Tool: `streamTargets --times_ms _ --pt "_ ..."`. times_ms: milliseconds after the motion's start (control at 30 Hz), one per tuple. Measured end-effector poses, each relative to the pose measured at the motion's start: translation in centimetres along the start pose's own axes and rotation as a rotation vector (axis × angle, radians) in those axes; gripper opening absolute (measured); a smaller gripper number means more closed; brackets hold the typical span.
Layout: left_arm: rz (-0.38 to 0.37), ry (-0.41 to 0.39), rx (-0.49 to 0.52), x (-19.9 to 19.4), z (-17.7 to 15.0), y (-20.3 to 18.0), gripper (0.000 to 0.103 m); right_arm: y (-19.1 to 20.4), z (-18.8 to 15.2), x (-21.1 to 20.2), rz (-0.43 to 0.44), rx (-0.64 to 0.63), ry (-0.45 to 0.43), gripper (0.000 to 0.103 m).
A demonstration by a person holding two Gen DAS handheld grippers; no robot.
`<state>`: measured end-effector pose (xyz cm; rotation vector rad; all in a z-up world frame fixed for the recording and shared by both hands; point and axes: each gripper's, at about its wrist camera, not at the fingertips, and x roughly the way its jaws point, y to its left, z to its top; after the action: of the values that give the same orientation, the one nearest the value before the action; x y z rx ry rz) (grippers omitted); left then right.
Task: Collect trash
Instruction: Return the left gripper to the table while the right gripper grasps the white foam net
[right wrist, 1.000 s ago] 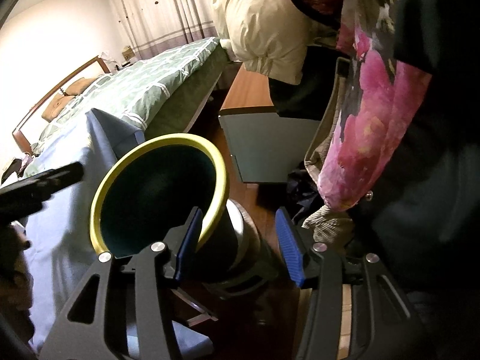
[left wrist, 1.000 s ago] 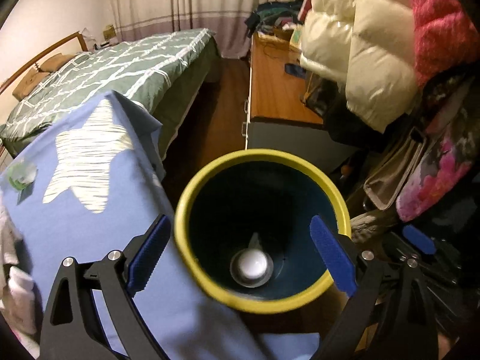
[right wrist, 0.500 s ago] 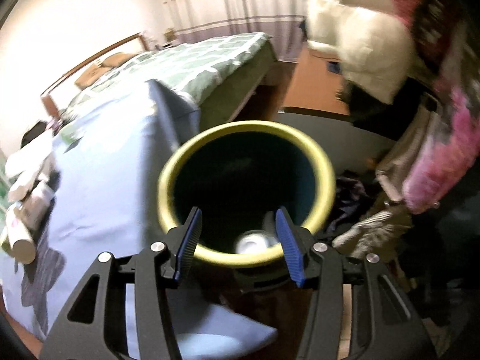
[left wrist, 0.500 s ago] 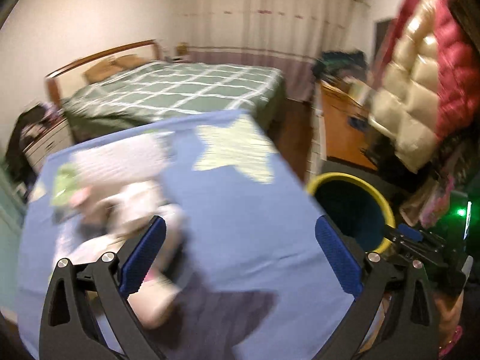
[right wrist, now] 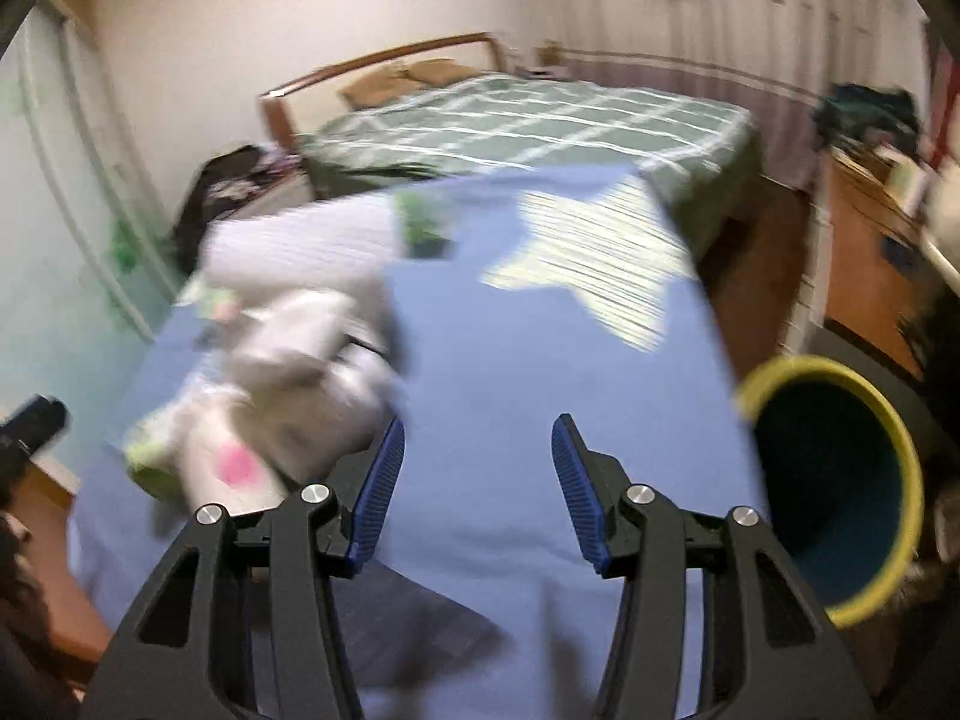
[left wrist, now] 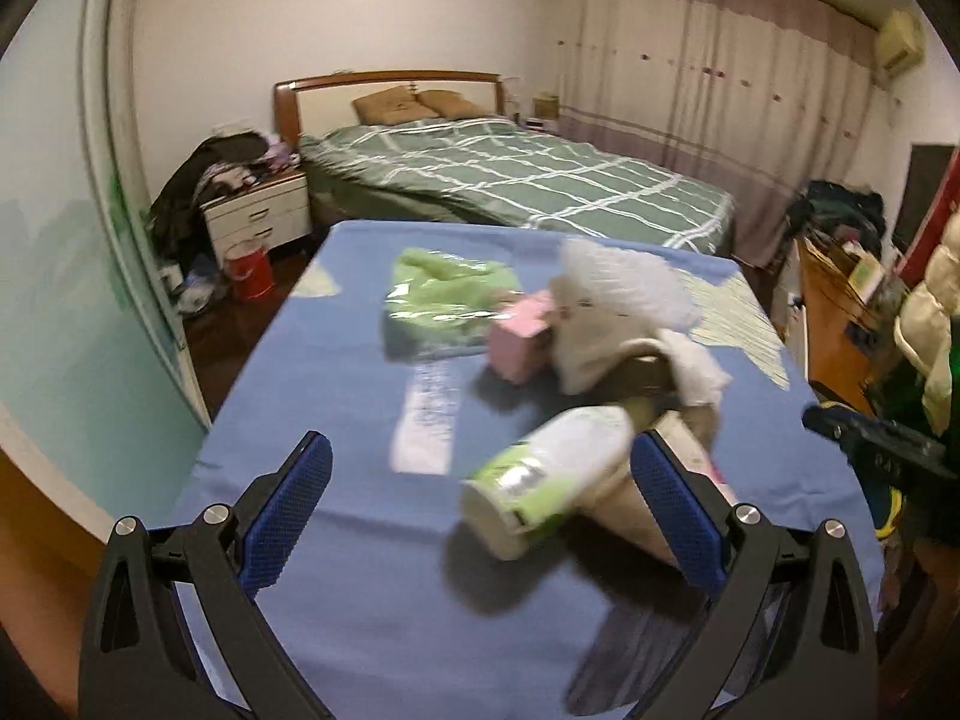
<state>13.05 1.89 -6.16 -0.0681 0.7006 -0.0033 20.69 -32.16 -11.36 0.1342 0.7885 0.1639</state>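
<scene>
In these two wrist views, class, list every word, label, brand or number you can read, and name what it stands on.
None can be read.
Bottle: green and white label, print blurred.
Pink box: no legible text.
Flat white packet: grey marks, too blurred.
Green wrapper: no legible text.
Right wrist view: motion blur hides any print.

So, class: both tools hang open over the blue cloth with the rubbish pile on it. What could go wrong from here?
1. The white and green bottle lies on its side; a nudge from the left tool may roll it off the blue cloth.
2. The pile of tissue is loose, so a grab may scatter it.
3. The yellow-rimmed bin stands past the table edge; a short drop could miss.
</scene>
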Motion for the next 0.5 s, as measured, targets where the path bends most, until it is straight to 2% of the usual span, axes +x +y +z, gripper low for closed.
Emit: streamTargets --times_ms 200,333,400,500 --pt "-0.003 -0.01 -0.023 0.1 -0.2 1.8 0.098 6.7 5.5 2.7 0.077 -0.091 -0.015 0.049" --pt "-0.003 -0.001 -0.046 0.8 -0.1 2.8 0.098 11.9 7.1 3.8 0.099 -0.207 -0.02 0.049" --pt "0.002 0.002 -0.051 1.0 -0.3 3.1 0.098 14.1 7.5 4.8 0.089 -0.264 -0.01 0.049" --pt "0.0 0.004 -0.059 1.1 -0.3 3.5 0.098 16.8 7.9 6.7 0.02 -0.337 -0.007 0.049"
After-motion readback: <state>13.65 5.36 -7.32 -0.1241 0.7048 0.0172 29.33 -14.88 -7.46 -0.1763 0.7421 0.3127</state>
